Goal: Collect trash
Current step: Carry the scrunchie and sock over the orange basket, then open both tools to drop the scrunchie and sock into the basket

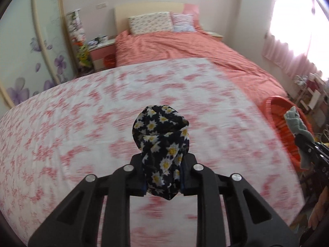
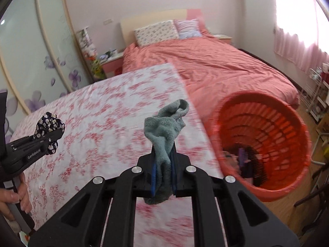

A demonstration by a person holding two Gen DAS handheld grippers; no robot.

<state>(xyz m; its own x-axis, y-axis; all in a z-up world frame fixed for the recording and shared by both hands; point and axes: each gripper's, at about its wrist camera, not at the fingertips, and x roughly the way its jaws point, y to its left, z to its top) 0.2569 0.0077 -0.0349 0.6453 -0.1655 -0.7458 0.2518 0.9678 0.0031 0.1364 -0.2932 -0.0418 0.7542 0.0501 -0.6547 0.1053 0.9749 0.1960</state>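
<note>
Each claw clamps a sock [image 1: 162, 144] (basket [image 2: 287, 111] near) — lifted.

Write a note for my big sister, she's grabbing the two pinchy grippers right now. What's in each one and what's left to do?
Left gripper: shut on the dark daisy-print cloth, held up above the red-and-white floral sheet.
Right gripper: shut on the grey sock, also lifted off the sheet.
Orange basket: on the floor beside the sheet, to the right, tipped toward the cameras; a few dark items already lie inside.
Done: both pieces picked up.
Left: carry both over the basket and let go, probably the sock first, since it is nearer. Nothing else loose shows on the sheet, though it is blurred.
</note>
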